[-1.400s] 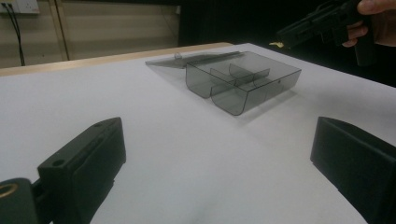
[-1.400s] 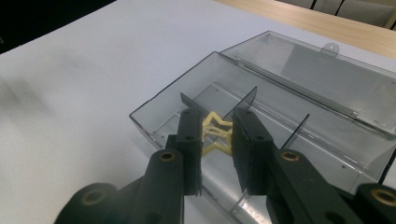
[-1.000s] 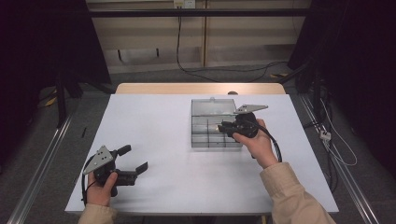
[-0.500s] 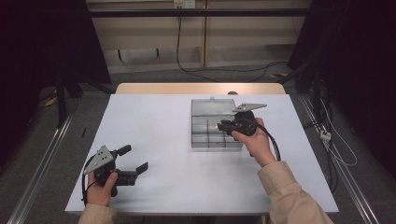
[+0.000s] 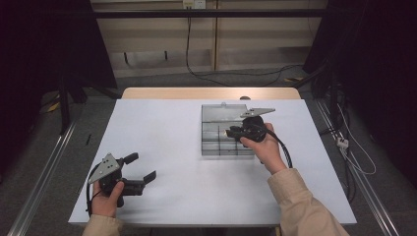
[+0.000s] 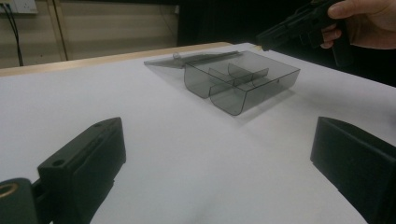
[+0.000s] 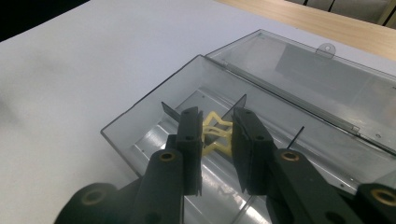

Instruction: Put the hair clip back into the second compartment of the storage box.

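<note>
- Right gripper hangs over the clear compartment box at right-centre of the white table.
- Right gripper view: jaws clamped on a small yellow piece — pale, lattice-like, exact shape hard to tell.
- Yellow piece sits between the two pads, above a middle compartment of the box, close to a divider; cannot tell if it touches the box floor.
- Box lid lies folded open flat on the far side, latch tab at its outer edge.
- Left gripper rests low at the near left of the table, well apart from the box.
- Left jaws stand wide apart, nothing between them — bare table shows in the gap in the left gripper view.
</note>
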